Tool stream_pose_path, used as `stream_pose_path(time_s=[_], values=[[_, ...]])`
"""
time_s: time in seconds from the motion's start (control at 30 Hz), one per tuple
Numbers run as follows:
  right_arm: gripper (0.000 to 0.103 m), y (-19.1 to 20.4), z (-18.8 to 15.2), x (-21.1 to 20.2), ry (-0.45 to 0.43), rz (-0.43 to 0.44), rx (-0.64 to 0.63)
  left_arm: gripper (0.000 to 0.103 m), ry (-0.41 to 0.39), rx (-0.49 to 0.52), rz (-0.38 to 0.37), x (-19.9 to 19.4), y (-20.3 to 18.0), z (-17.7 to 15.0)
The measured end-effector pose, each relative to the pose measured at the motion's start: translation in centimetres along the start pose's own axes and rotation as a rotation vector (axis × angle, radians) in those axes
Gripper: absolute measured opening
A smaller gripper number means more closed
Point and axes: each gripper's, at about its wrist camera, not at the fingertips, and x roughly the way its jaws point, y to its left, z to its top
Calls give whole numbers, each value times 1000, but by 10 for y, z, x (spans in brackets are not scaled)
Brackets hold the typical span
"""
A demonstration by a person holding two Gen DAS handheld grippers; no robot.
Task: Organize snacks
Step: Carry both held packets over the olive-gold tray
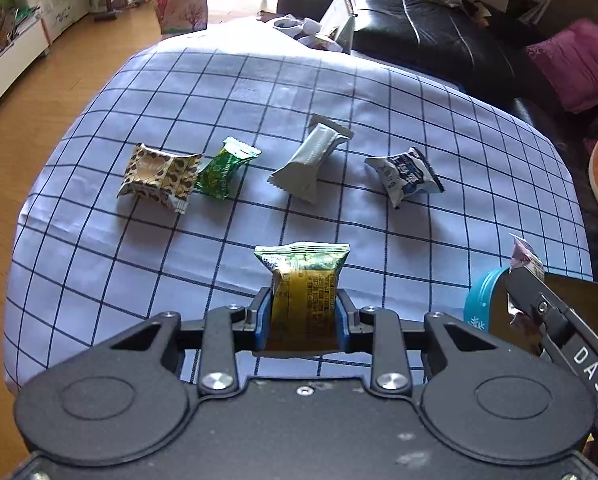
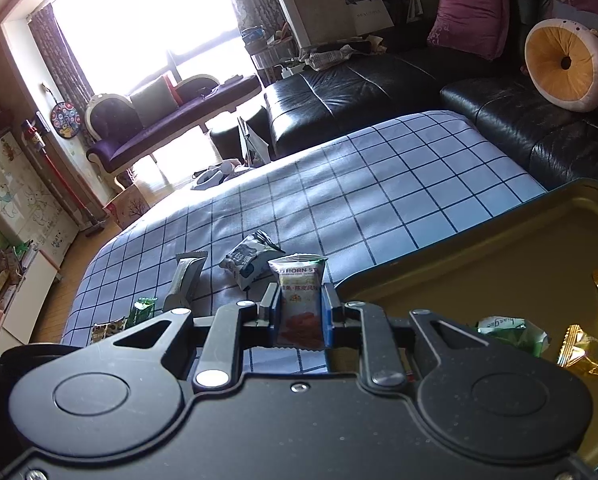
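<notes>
Checked blue cloth covers the desk, a gold tin at its near right corner. Four snack packets, among them a silver bar, lie on the cloth. Left tongs pinch a green-yellow packet; right tongs pinch a white-red packet beside the tin.

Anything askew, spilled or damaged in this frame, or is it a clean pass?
Nothing stands out. Four snack packets lie loose on the checked cloth, unsorted rather than spilled. The left gripper and right gripper each clamp one intact packet; the gold tin sits level.
</notes>
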Motion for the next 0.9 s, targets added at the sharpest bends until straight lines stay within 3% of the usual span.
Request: stream_pose_path(time_s=[0.3, 0.67, 0.9], values=[[29, -25, 13, -9, -34, -23, 53, 31, -25, 85, -29, -6, -18, -7], [29, -69, 26, -16, -74, -115, 166, 31, -26, 164, -118, -14, -48, -18], [29, -93, 27, -21, -79, -178, 175, 31, -23, 211, -164, -15, -74, -26]])
